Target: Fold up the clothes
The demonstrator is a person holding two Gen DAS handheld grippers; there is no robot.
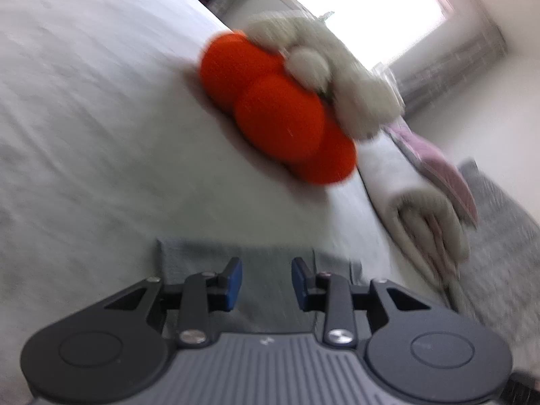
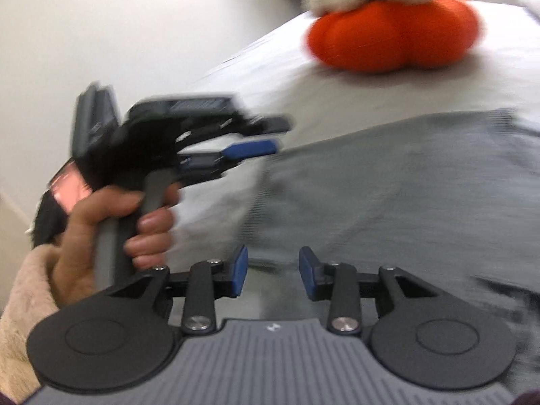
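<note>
A grey garment point(image 2: 388, 195) lies spread on the white bed point(image 2: 270, 77). My right gripper point(image 2: 273, 271) is open and empty, just above the garment's near part. In the left wrist view the garment's edge point(image 1: 270, 260) shows just beyond my left gripper point(image 1: 266, 278), which is open and empty. The left gripper also shows in the right wrist view point(image 2: 270, 135), held by a hand, over the garment's left edge. Both views are blurred.
An orange plush pumpkin point(image 1: 276, 114) with a white soft toy point(image 1: 324, 64) on it sits on the bed beyond the garment; it also shows in the right wrist view point(image 2: 395, 33). Folded towels or clothes point(image 1: 415, 189) lie to its right. A bright window point(image 1: 357, 0) is behind.
</note>
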